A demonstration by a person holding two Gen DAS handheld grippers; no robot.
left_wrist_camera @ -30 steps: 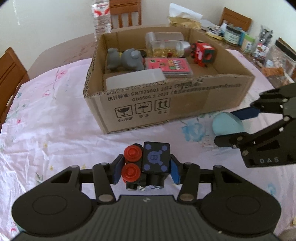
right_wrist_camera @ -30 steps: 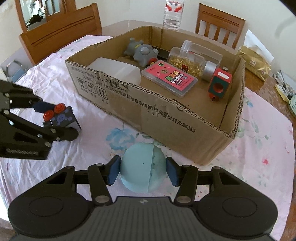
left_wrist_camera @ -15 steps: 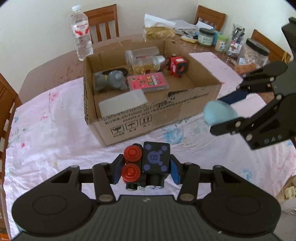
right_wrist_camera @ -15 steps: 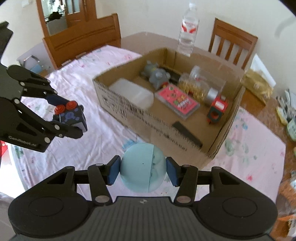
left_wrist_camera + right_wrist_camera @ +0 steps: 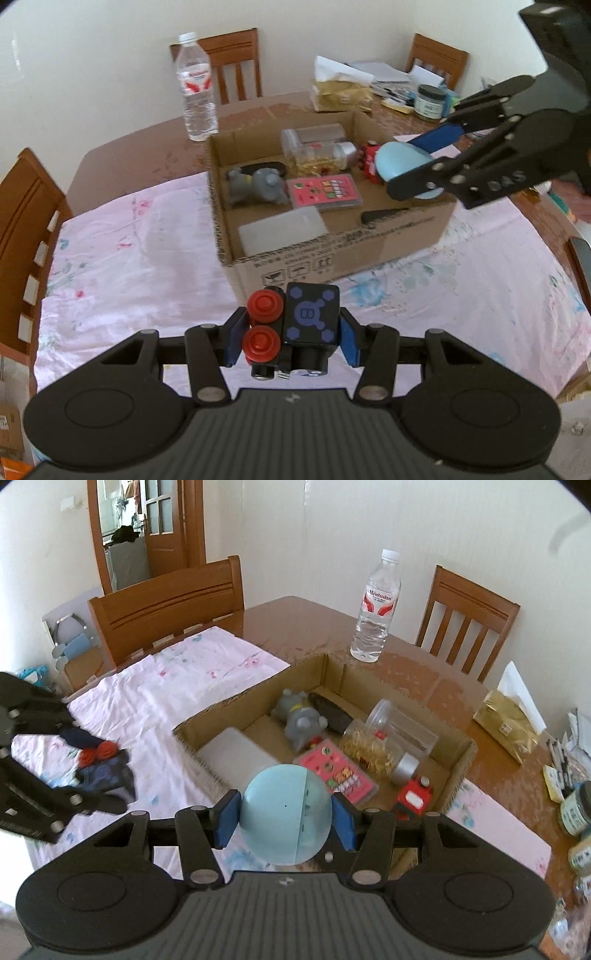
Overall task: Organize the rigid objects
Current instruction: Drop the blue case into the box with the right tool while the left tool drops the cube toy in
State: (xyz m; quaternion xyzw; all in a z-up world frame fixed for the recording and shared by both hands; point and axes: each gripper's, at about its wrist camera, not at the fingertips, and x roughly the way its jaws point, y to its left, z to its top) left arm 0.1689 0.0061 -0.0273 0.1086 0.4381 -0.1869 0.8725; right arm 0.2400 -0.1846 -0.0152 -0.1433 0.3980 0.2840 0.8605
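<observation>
My left gripper [image 5: 291, 332] is shut on a black fidget cube with two red buttons [image 5: 293, 325], held above the pink cloth in front of the cardboard box [image 5: 332, 251]. It also shows blurred at the left of the right wrist view [image 5: 101, 766]. My right gripper [image 5: 284, 818] is shut on a pale blue ball [image 5: 286, 812], held high over the box's near right side; the ball also shows in the left wrist view [image 5: 402, 162]. The box holds a grey toy [image 5: 256, 184], a pink card case [image 5: 323, 188], a clear jar [image 5: 317, 151], a red cube [image 5: 415, 795] and a white lid [image 5: 282, 232].
A water bottle [image 5: 195, 88] stands behind the box on the brown table. Wooden chairs [image 5: 166, 602] surround the table. Jars and papers [image 5: 428, 99] crowd the far right. The pink floral cloth [image 5: 129, 240] covers the near table.
Both grippers have risen with their objects. The right gripper has moved the blue ball from the table in front of the box to above the box's right side.
</observation>
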